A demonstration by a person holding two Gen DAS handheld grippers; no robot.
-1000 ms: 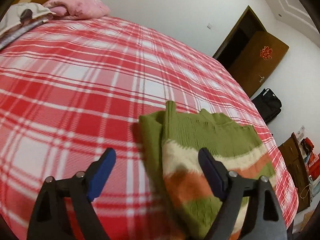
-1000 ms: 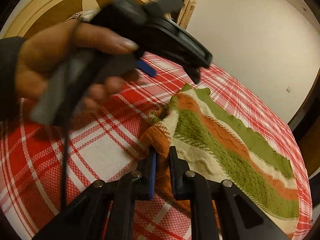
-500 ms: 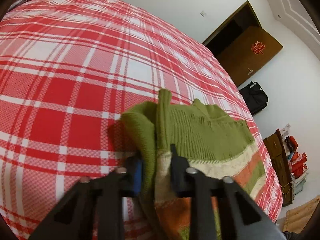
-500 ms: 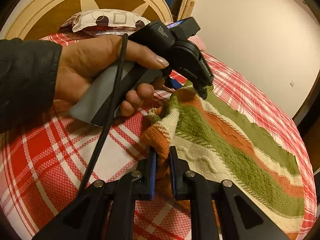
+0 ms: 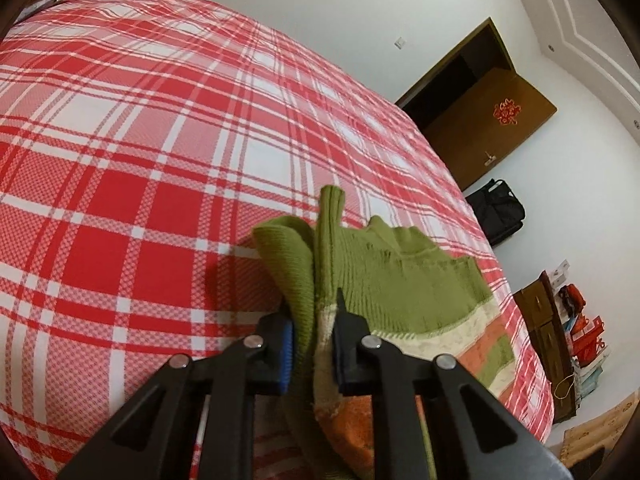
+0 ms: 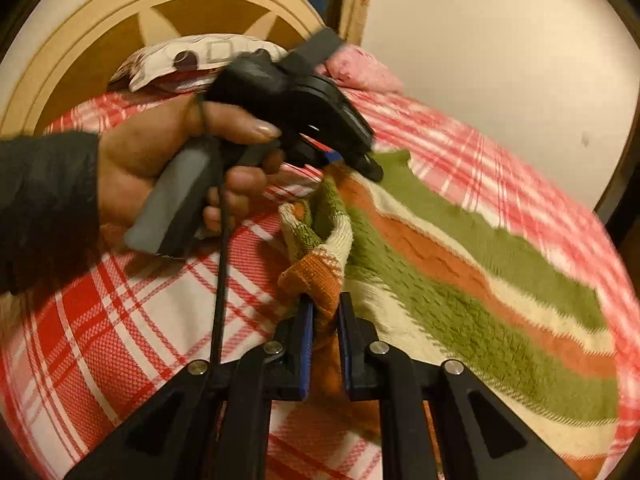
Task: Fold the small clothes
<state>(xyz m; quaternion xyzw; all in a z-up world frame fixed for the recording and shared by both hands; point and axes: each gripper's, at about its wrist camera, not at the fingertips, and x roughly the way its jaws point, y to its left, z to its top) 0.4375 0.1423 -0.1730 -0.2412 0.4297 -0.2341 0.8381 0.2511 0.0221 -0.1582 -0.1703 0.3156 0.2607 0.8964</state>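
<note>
Black grippers [image 6: 325, 320], blue-padded jaws, silver screws, grey handle [image 6: 168, 208], black cable [image 6: 220, 272], dark sleeve [image 6: 44, 208].

**Two wrist cameras, close over one bed**

The left wrist camera sits just behind the left gripper [image 5: 314, 336] and looks steeply down across the bed [image 5: 160, 160], very close to the striped sweater [image 5: 400, 276]. It faces the bed's far side, where a brown door [image 5: 492, 128] stands open beyond the bed.

The right wrist camera rides just behind the right gripper [image 6: 325, 320], equally near the bed [image 6: 120, 340], and faces the rounded headboard [image 6: 120, 40] at the bed's head.

Both views share the sweater [image 6: 460, 280] and the plaid bed cover; the right view also takes in the left gripper [image 6: 352, 158].
</note>
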